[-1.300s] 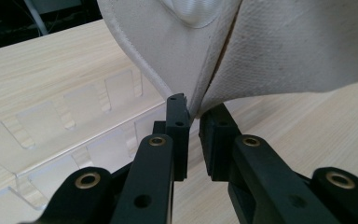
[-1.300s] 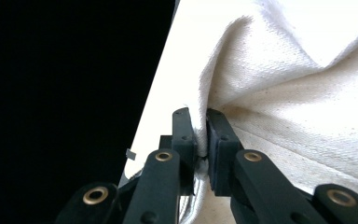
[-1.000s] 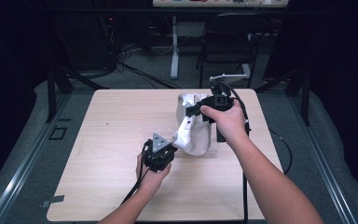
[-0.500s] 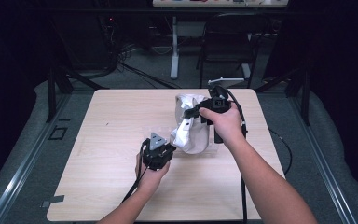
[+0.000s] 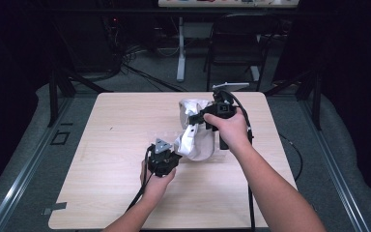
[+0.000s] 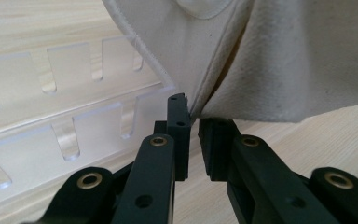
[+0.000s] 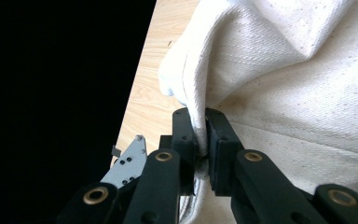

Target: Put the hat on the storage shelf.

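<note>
A white canvas cloth (image 5: 198,142) hangs bunched between my two grippers over the wooden table (image 5: 106,193). My left gripper (image 5: 178,155) is low at the cloth's near-left corner and is shut on its hem; the left gripper view shows the fold (image 6: 223,60) pinched between the pads of the left gripper (image 6: 193,128). My right gripper (image 5: 194,118) is held higher at the far side and is shut on an upper fold. In the right gripper view, the cloth (image 7: 270,79) is clamped by the right gripper (image 7: 201,133).
A clear plastic sheet with comb-like slots (image 6: 51,116) lies flat on the table under the cloth's left side, faintly visible as the clear sheet (image 5: 157,137). A black cable (image 5: 142,193) trails toward the near edge. A chair (image 5: 232,53) stands beyond the table.
Both hands stay almost in place. The cloth between them hangs a little differently, slightly more bunched toward the left gripper.
</note>
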